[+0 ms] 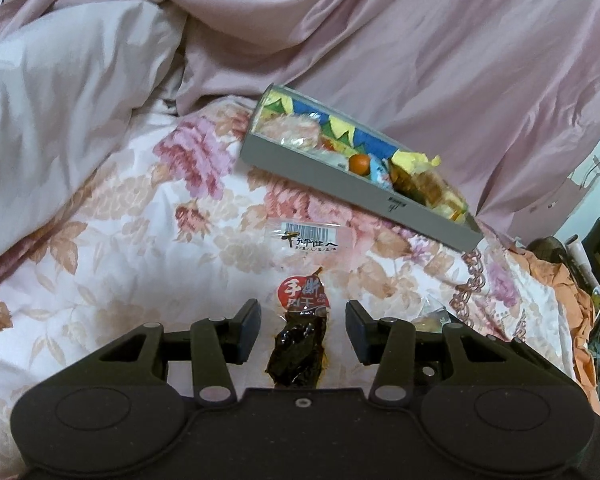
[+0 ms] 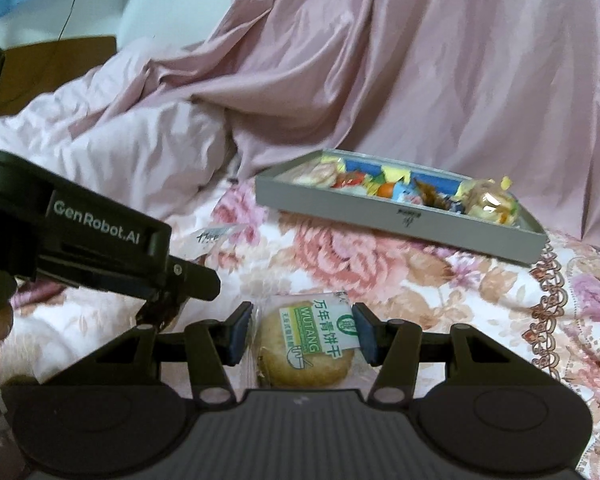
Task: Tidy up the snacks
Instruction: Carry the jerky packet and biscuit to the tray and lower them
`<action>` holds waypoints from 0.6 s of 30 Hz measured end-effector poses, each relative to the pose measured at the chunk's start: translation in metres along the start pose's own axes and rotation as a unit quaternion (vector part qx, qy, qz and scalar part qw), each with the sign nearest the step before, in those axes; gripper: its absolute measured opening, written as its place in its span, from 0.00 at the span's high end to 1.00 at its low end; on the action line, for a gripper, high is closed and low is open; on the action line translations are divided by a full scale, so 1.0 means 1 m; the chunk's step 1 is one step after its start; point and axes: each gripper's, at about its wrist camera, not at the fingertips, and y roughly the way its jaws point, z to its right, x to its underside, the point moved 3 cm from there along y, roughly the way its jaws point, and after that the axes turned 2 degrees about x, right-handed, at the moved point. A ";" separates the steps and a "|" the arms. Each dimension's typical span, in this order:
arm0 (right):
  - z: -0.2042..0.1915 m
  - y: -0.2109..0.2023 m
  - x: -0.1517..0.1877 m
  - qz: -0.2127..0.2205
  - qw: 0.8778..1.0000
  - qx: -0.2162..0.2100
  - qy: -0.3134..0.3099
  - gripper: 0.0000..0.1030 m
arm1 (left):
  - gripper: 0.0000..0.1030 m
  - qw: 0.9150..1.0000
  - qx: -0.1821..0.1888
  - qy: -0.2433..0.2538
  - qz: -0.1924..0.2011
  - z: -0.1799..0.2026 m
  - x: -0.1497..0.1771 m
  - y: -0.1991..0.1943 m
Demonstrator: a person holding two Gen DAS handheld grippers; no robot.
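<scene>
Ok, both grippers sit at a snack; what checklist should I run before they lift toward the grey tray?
1. Left gripper straddles the dark jerky packet: ok, open, not touching.
2. Right gripper around the round wrapped biscuit: ok.
3. Right grip closed firm: cannot tell.
4. Grey rectangular tray has free space: cannot tell, looks crowded.
5. Tray sits level on the floral bedspread: not ok, tilted.

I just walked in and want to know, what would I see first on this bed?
Probably the grey tray full of colourful snacks, lying on the flowery bedspread in front of a rumpled pink quilt. Nearer, the right gripper has a round biscuit packet between its fingers, and the open left gripper straddles a dark dried-meat packet.
</scene>
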 end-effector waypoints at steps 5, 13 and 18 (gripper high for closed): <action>0.011 -0.008 -0.007 0.021 1.000 0.010 0.020 0.44 | 0.53 1.000 -0.002 0.004 0.012 0.009 -0.005 -0.005; 0.026 -0.017 -0.016 0.040 0.998 0.021 0.051 0.44 | 0.53 1.000 -0.006 0.010 0.024 0.018 -0.023 0.003; 0.029 -0.018 -0.018 0.045 0.997 0.036 0.043 0.44 | 0.53 0.999 -0.003 0.010 0.031 0.027 -0.042 0.015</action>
